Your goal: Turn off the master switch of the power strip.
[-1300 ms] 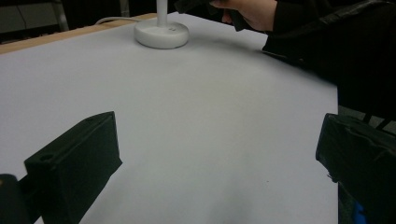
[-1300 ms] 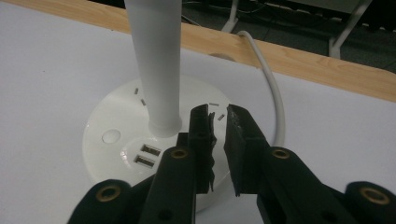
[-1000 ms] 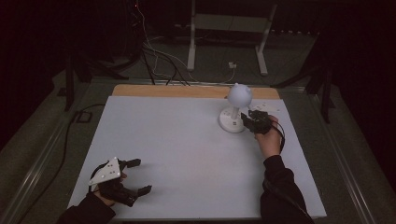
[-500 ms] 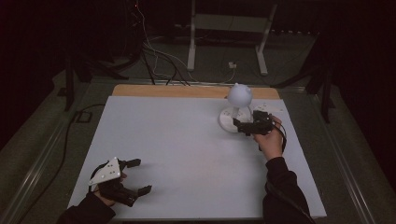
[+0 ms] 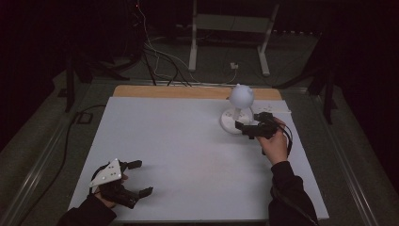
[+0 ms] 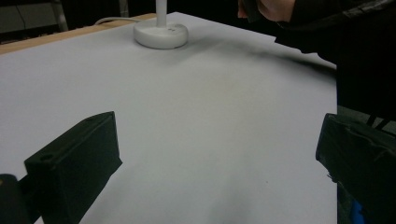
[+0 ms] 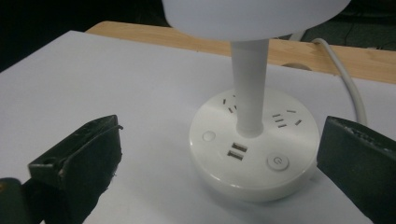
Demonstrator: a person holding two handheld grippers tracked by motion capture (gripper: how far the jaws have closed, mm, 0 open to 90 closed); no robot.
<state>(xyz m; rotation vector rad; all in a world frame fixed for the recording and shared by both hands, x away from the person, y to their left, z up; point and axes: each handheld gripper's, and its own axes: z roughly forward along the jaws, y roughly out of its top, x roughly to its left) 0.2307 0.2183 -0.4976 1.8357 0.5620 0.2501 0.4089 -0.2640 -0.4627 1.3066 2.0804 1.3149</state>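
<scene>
- Lamp (image 5: 237, 113) stands just ahead of the right gripper (image 5: 248, 129), at the table's (image 5: 188, 141) far right; round shade (image 7: 252, 11) overhead, base (image 7: 254, 154) between the spread jaws.
- Right gripper: jaws wide apart, holding nothing. Since a second ago it has dropped lower and closer to the base.
- Power button (image 7: 277, 162) faces the jaws. My guess: a press or a grasp of the base comes next.
- Left gripper (image 5: 129, 181): jaws parted, empty, unmoved at the near left corner, well apart from the lamp.
</scene>
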